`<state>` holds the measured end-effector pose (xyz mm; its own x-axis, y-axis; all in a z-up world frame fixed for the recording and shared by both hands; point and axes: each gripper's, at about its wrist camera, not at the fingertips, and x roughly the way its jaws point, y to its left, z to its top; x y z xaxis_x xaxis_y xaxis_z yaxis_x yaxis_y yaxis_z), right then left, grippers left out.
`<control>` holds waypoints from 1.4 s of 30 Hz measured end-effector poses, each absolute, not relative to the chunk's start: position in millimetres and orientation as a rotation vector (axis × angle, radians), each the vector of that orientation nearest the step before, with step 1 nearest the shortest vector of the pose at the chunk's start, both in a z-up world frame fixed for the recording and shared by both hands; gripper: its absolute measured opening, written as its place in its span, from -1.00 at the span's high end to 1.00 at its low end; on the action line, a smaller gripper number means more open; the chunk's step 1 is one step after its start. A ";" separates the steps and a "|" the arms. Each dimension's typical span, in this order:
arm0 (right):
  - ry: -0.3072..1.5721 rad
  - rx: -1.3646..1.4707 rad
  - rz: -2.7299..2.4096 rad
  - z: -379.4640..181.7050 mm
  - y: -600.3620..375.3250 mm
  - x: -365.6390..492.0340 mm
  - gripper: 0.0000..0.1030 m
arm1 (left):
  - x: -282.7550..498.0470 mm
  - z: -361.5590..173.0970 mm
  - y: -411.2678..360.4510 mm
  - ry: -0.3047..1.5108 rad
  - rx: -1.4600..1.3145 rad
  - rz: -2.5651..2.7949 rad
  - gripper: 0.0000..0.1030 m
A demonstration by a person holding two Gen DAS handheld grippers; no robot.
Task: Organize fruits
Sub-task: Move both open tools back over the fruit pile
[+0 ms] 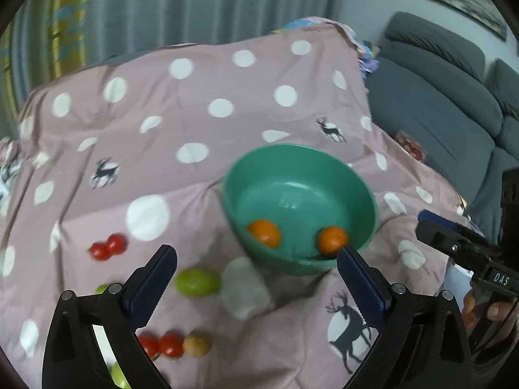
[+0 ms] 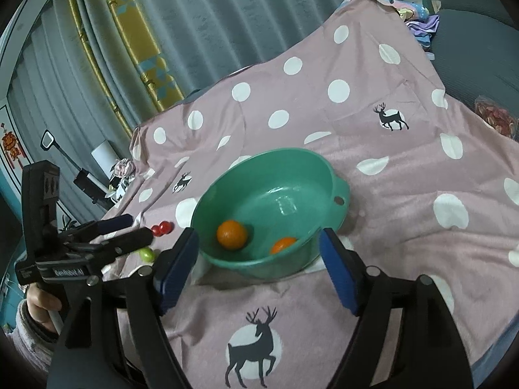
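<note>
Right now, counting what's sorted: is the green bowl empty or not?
Not empty: the green bowl stands upright with two oranges inside.

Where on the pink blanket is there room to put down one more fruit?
The dotted pink cloth is bare to the right of the green plastic bowl and behind it toward the grey curtain. The near deer print is free too. Left of the bowl it is crowded: red tomatoes, a green lime, a tan round fruit.

Two oranges [image 1: 264, 233] in bowl [image 1: 259, 168]; tomatoes [image 1: 107, 248] left of it.
</note>
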<state>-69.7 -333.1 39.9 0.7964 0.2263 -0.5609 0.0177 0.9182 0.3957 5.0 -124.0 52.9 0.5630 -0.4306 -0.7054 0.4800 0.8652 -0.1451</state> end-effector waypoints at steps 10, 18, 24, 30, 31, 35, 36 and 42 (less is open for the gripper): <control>0.692 0.364 0.212 33.0 -302.0 -69.5 -0.51 | -3.0 47.5 -25.4 0.821 -0.044 -0.333 -0.92; 0.732 0.301 0.302 29.2 -268.3 -61.5 -0.51 | -16.1 32.0 49.6 0.851 -0.162 -0.208 -0.93; 0.783 0.268 0.365 18.6 -240.8 -51.6 -0.51 | -35.0 9.5 69.1 0.894 -0.160 -0.238 -0.93; 0.839 0.229 0.433 6.3 -212.7 -43.2 -0.50 | -49.5 -2.8 64.3 0.907 -0.039 -0.276 -0.93; 0.846 0.222 0.436 4.6 -209.6 -42.0 -0.50 | -51.1 -4.0 63.1 0.906 -0.025 -0.283 -0.93; 0.872 0.212 0.454 -1.9 -198.9 -37.6 -0.50 | -50.6 -8.9 63.1 0.912 -0.021 -0.297 -0.92; 0.877 0.209 0.459 -3.3 -196.9 -36.3 -0.50 | -48.3 -10.1 64.9 0.916 -0.043 -0.307 -0.92; 0.894 0.184 0.465 -7.4 -182.4 -21.8 -0.50 | -21.7 -9.5 60.7 0.908 -0.078 -0.312 -0.92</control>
<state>-21.8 -182.4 -7.4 0.5355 0.4627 -0.7065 -0.3124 0.8857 0.3433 -21.7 60.7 -9.5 0.5736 -0.2986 -0.7628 0.2328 0.9522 -0.1977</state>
